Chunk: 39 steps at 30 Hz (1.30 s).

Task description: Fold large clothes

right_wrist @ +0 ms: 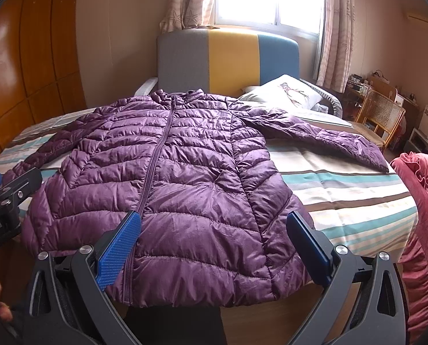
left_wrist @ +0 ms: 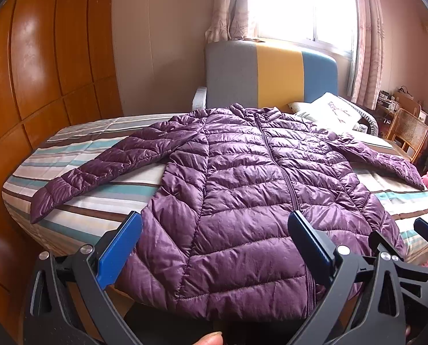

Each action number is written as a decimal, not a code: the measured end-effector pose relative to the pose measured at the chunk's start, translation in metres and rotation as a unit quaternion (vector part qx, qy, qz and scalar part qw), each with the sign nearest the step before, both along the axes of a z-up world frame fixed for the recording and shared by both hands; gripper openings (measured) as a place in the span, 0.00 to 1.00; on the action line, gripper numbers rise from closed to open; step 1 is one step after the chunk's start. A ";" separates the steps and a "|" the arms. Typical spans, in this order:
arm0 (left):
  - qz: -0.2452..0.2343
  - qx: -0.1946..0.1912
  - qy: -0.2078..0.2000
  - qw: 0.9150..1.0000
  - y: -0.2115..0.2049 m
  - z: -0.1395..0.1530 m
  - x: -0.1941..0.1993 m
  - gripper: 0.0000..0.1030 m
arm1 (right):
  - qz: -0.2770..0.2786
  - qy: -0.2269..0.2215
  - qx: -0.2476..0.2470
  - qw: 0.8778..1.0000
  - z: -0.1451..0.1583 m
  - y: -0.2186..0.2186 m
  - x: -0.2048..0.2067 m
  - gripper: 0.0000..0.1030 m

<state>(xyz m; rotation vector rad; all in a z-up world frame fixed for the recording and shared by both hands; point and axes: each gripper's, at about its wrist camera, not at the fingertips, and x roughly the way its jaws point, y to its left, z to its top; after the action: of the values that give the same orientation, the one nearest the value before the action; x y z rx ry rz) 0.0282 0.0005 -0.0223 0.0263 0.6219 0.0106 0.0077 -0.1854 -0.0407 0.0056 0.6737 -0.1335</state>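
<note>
Purple jacket (left_wrist: 242,189) flat on bed — beyond both spread fingers (left_wrist: 127,238).

Both views are lit by daylight from the window (left_wrist: 303,3), which is overexposed to plain white, with its glare bleeding into the curtains (right_wrist: 185,0). Soft highlights are thrown on the purple puffer jacket (left_wrist: 242,187) and the glossy wooden wardrobe (left_wrist: 41,57). Straight lines are bowed by fisheye distortion; corners are vignetted black. Focus is sharp throughout.
</note>
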 end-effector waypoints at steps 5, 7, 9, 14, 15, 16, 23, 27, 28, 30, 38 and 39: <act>-0.003 0.001 0.007 1.000 -0.003 -0.003 0.004 0.98 | 0.000 -0.009 -0.004 1.000 0.002 -0.001 -0.001 0.97; -0.003 0.001 0.007 1.000 -0.002 -0.003 0.004 0.98 | 0.000 -0.010 -0.004 1.000 0.002 -0.002 -0.001 0.97; -0.004 0.003 0.008 1.000 -0.003 -0.004 0.005 0.98 | 0.001 -0.009 -0.004 1.000 0.001 -0.002 0.000 0.97; -0.002 0.002 0.011 1.000 -0.003 -0.005 0.008 0.98 | 0.004 -0.005 -0.001 1.000 -0.002 -0.002 0.001 0.97; -0.001 0.002 0.011 1.000 -0.003 -0.005 0.008 0.98 | 0.004 -0.006 -0.002 1.000 -0.002 -0.002 0.001 0.97; -0.001 0.002 0.011 1.000 -0.003 -0.006 0.008 0.98 | 0.004 -0.005 -0.002 1.000 -0.002 -0.002 0.001 0.97; -0.001 0.002 0.013 1.000 -0.003 -0.006 0.010 0.98 | 0.007 -0.006 0.000 1.000 -0.004 -0.002 0.002 0.97; -0.002 0.003 0.018 1.000 -0.004 -0.009 0.013 0.98 | 0.007 -0.006 0.000 1.000 -0.004 -0.002 0.003 0.97; -0.003 0.003 0.018 1.000 -0.004 -0.009 0.013 0.98 | 0.006 -0.007 0.000 1.000 -0.004 -0.002 0.004 0.97; -0.003 0.003 0.017 1.000 -0.004 -0.009 0.013 0.98 | 0.007 -0.006 0.000 1.000 -0.004 -0.001 0.004 0.97; 0.003 -0.001 0.018 1.000 0.000 -0.009 0.013 0.98 | 0.005 0.000 -0.012 1.000 -0.003 -0.001 0.008 0.97; 0.003 -0.002 0.021 1.000 0.000 -0.009 0.014 0.98 | 0.006 0.000 -0.015 1.000 -0.003 -0.001 0.008 0.97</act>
<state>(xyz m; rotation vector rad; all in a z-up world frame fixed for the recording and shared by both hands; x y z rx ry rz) 0.0417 0.0010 -0.0315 0.0204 0.6634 0.0141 0.0153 -0.1862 -0.0439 -0.0263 0.6712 -0.1325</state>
